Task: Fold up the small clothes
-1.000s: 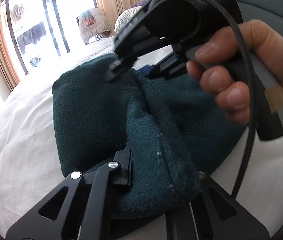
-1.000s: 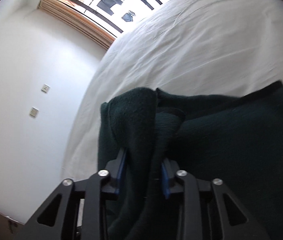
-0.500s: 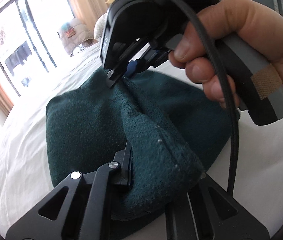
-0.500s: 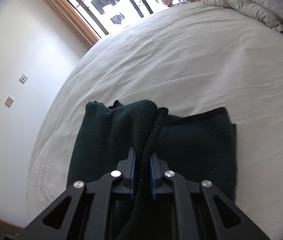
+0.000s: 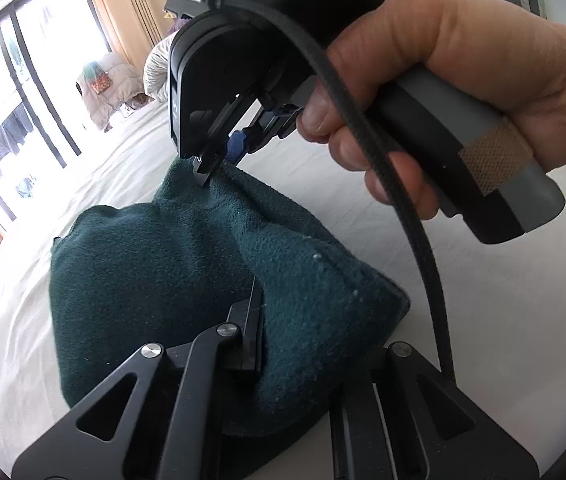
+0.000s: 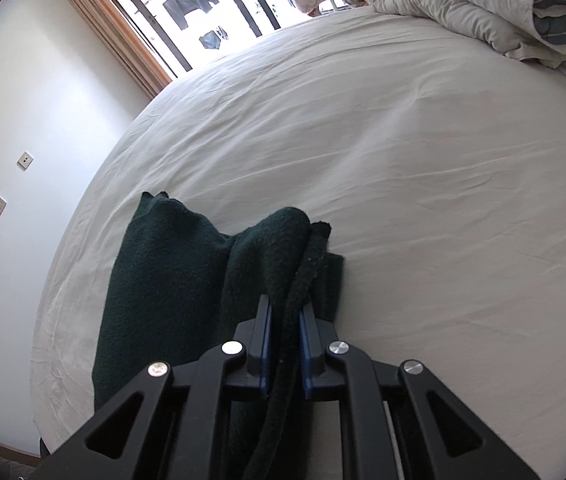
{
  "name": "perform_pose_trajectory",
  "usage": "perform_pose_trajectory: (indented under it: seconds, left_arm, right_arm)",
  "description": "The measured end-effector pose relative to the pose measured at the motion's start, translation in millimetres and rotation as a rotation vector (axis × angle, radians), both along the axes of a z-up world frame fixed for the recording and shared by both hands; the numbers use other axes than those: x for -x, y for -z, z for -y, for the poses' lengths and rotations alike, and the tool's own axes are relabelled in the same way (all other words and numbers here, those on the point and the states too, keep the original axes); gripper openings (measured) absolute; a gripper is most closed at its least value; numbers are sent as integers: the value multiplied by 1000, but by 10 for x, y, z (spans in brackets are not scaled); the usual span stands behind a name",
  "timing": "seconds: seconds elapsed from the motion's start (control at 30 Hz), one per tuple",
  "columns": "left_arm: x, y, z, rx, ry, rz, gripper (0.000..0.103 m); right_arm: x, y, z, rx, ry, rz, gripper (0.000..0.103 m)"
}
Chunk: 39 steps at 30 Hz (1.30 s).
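Garment: a small dark green fleece piece [image 5: 187,280] lies on the white bed sheet [image 5: 503,320], partly lifted off it by both grippers; most of its body rests on the sheet, bunched into a soft mound in the left wrist view.
Garment, right wrist view: the same fleece [image 6: 171,272] spreads flat to the left of the fingers, with a folded ridge rising toward the camera and a thin dark edge hanging beside it.
Left gripper: the left gripper [image 5: 283,344] has fleece draped over and between its fingers; one black finger [image 5: 253,332] shows at the cloth's left, the other is buried under the fabric, so the jaws look clamped on the garment, though the covered side makes this hard to confirm.
Right gripper: the right gripper [image 6: 285,340] pinches the raised ridge of fleece between its blue pads [image 6: 267,340], the jaws narrow with only the cloth's thickness between them.
Right gripper, left wrist view: it [image 5: 219,160] bites the top corner of the garment from above, held by the right hand [image 5: 463,92] around a grey handle, with a black cable [image 5: 423,240] looping down.
Surroundings: a crumpled white duvet [image 6: 463,4] lies at the far end of the bed; a window with tan curtains [image 6: 123,40] stands behind.
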<state>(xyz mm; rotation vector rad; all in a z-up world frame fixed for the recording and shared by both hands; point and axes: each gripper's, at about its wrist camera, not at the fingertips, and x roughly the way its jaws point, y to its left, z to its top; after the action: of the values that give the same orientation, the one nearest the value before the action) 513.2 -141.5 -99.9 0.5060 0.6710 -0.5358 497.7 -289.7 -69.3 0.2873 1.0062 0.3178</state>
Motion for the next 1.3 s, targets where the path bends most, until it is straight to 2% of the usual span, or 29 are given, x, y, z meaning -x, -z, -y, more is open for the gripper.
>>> perform_pose_trajectory:
  seconds: [0.2,0.3,0.33,0.37,0.4,0.43,0.47,0.5,0.6,0.73,0.83,0.93,1.03,1.17,1.3]
  left_arm:
    - [-153,89,-72,18,-27,-15,8]
    - [-159,74,-110,29,-16,-38,16]
    - [-135,59,-156,38,-6,-51,23]
    - [-98,44,-157,50,2,-61,27]
    - [-60,13,-217,63,6,-74,41]
    - [11,-44,-321,90,13,-85,69]
    - [66,-82,-395,111,15,-82,78]
    - [175,-158,-551,150,22,-63,83]
    - [351,-282,-905,209,31,-36,83]
    - [209,-446,-1352,280,-37,14,83]
    - [-111,-475,-1534,248,-125,22,83]
    - [-430,-431,-1704,241,-199,-22,83]
    - [-558,-354,-1835,210,-248,-68,83]
    - [-641,-95,-1928,162,-278,-113,83]
    - [-695,43,-1962,170,-293,-141,83]
  right_arm:
    - [-17,184,55,-3,14,-12,13]
    - [-12,277,56,-12,18,-13,16]
    - [21,294,69,-17,28,-10,20]
    - [56,299,118,-29,50,-9,31]
    - [86,307,163,-45,67,-8,39]
    - [116,315,214,-62,80,-5,41]
    - [178,305,288,-74,105,-3,43]
    - [239,295,343,-78,125,-1,43]
    - [462,185,466,-55,161,31,45]
    - [858,49,495,-151,130,79,45]
    - [1015,53,321,-123,82,62,45]
    - [971,152,177,-104,62,20,45]
    - [892,340,96,-99,57,-38,32]
    - [921,339,2,-59,41,-3,20]
    - [957,284,-48,21,48,19,14]
